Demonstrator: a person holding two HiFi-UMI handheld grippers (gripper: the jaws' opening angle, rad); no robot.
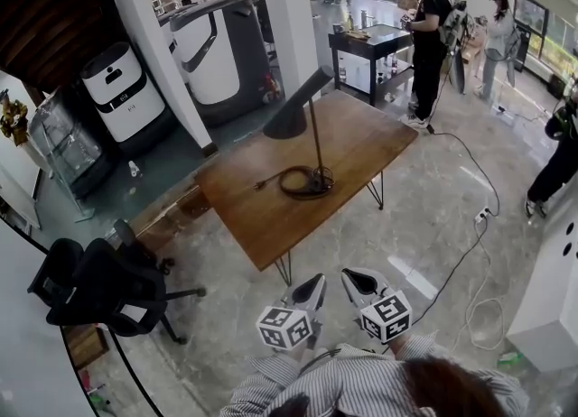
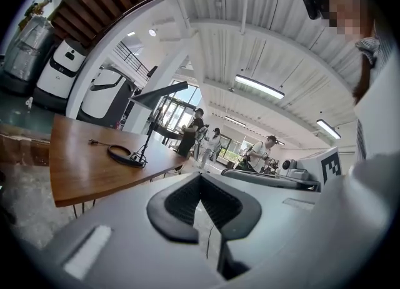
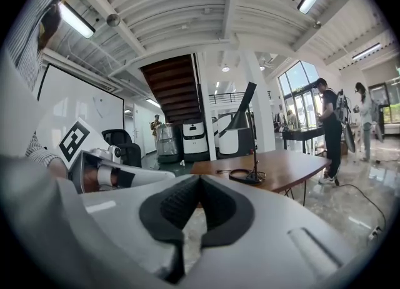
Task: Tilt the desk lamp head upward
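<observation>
A black desk lamp stands on the wooden table (image 1: pixel 271 217); its cone head (image 1: pixel 287 121) hangs tilted downward from a thin stem (image 1: pixel 315 140) over a round base with coiled cord (image 1: pixel 305 180). The lamp head (image 3: pixel 240 119) also shows in the right gripper view and the lamp head (image 2: pixel 159 94) in the left gripper view. Both grippers are held close to my body, well short of the table. My left gripper (image 1: pixel 312 289) is shut and empty. My right gripper (image 1: pixel 355 280) is shut and empty too.
A black office chair (image 1: pixel 99 284) stands left of the table. White machines (image 1: pixel 122 90) and a pillar (image 1: pixel 149 45) lie behind it. A black side table (image 1: pixel 375 45) and several people (image 1: pixel 429 36) stand at the back right. A cable (image 1: pixel 470 253) runs across the floor on the right.
</observation>
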